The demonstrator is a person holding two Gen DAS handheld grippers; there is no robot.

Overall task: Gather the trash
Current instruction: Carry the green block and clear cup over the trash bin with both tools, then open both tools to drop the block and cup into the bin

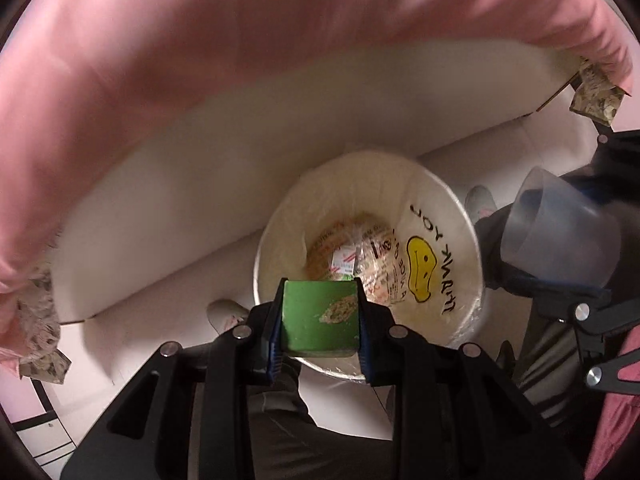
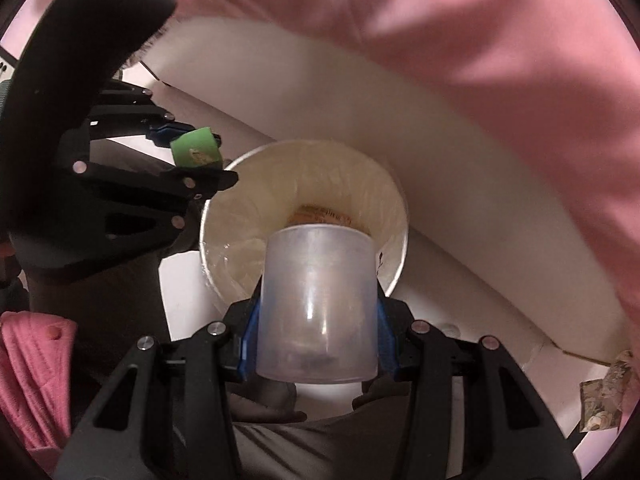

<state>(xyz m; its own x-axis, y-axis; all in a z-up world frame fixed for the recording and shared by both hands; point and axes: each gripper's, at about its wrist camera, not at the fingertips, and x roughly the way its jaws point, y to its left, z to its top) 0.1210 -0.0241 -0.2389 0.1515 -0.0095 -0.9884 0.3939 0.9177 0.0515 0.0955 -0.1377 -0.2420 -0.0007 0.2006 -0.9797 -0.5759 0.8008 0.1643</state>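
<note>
Looking straight down from both wrist cams at a white trash bin (image 1: 460, 240), lined with a plastic bag (image 1: 436, 216) showing a yellow smiley face and "THANK YOU" lettering. Already got some crumpled printed wrappers (image 1: 352, 252) sitting at the bottom.

Left gripper (image 1: 320, 320): closed snug on a small green box (image 1: 316, 320), blue-padded fingers (image 1: 274, 344) pressing both its sides. Box showing a torn pale patch on its top face. Hanging right over the near rim of the bin, not inside, not touching the rim as far as visible. Same box (image 2: 196, 148) visible from the right wrist cam too, off at the bin's left edge, pinched in the left gripper (image 2: 192, 148).

Right gripper (image 2: 316, 336): clamped around a translucent plastic cup (image 2: 316, 304), held sideways with the open mouth pointing toward the bin. Fingers (image 2: 250, 344) partly spread to fit the cup's width, pads on both walls. Cup hovering above the near side of the bin opening, blocking part of the view inside. From the left cam, same cup (image 1: 560, 236) off to the right of the bin, mouth tipped toward it.

Around all that: pink tablecloth (image 1: 200, 60) draped over a white table edge (image 1: 240, 152) just beside the bin, patterned fabric bits (image 1: 596, 96) at the corners, white floor (image 1: 160, 304) underneath, and a pair of shoes (image 1: 228, 312) near the bin. Bit blurry up top, so no reading finer detail there.
</note>
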